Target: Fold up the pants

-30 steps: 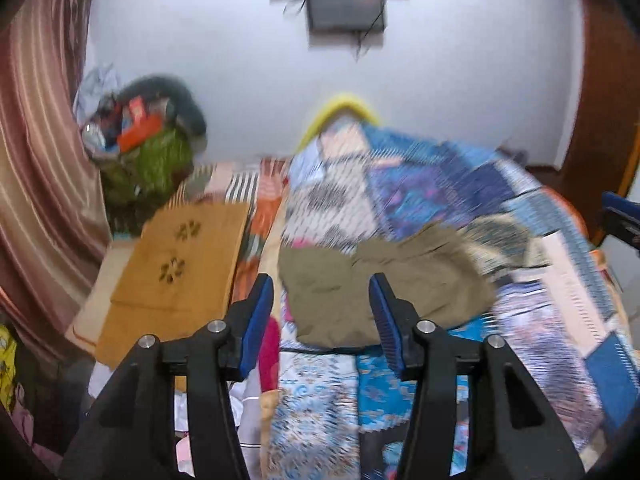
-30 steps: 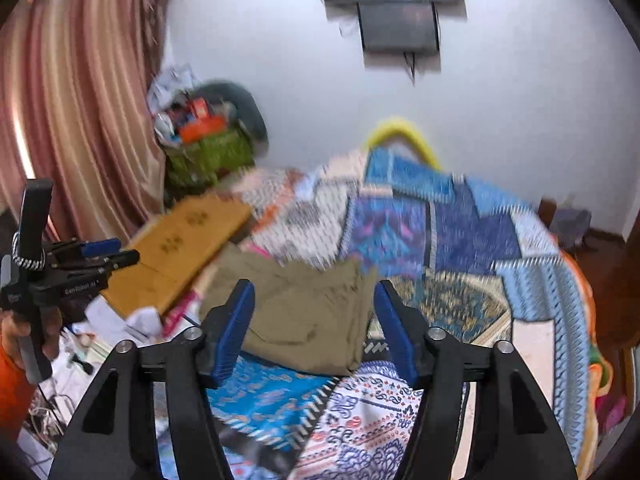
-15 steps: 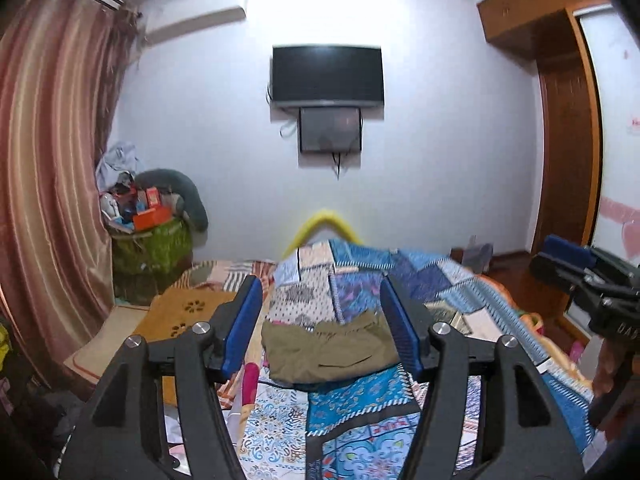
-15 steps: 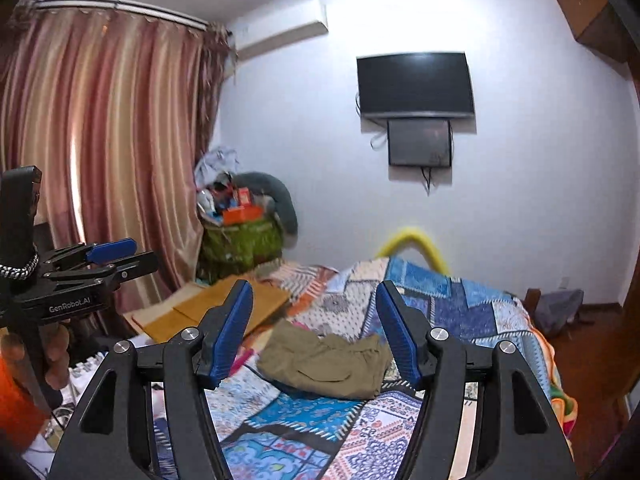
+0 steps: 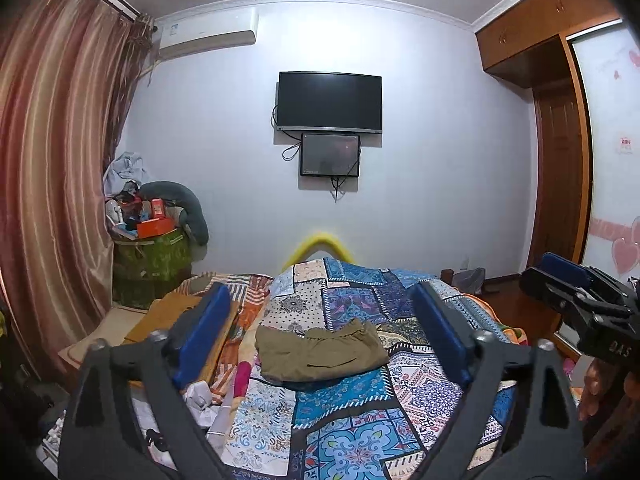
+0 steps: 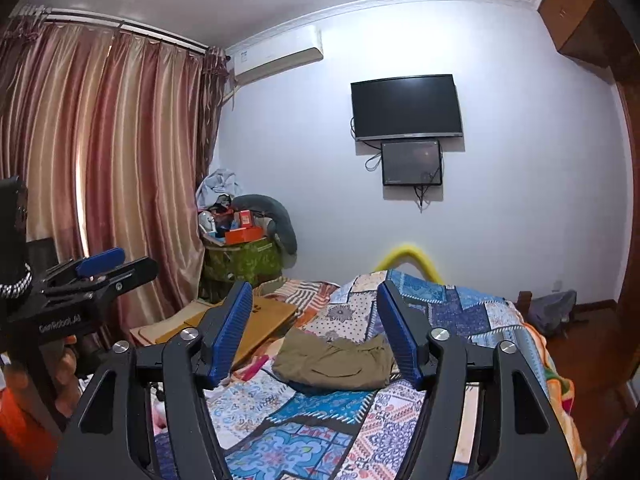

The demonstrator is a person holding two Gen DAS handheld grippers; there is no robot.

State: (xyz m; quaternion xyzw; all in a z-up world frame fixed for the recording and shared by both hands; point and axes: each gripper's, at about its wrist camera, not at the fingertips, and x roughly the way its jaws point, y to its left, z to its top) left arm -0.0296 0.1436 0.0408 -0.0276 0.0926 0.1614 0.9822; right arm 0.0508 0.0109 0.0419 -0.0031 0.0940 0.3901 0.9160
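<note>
The olive-green pants (image 5: 320,354) lie folded in a compact bundle on the patchwork bedspread (image 5: 360,432), also in the right wrist view (image 6: 334,364). My left gripper (image 5: 320,338) is open and empty, held well back from and above the pants. My right gripper (image 6: 316,334) is open and empty, likewise far from the pants. Each gripper shows in the other's view: the right at the right edge (image 5: 576,304), the left at the left edge (image 6: 92,276).
A wooden board (image 5: 176,320) lies left of the bed. A green bin with clutter (image 5: 152,256) stands by the curtain (image 5: 48,200). A TV (image 5: 329,101) hangs on the far wall. A wardrobe (image 5: 560,160) is at right. Crumpled paper (image 5: 200,396) lies at the bed's left edge.
Both grippers pulled back and tilted up away from the pants, so the whole room now shows. The pants stay folded on the bed. Both jaws stay open; the left looks wider.
</note>
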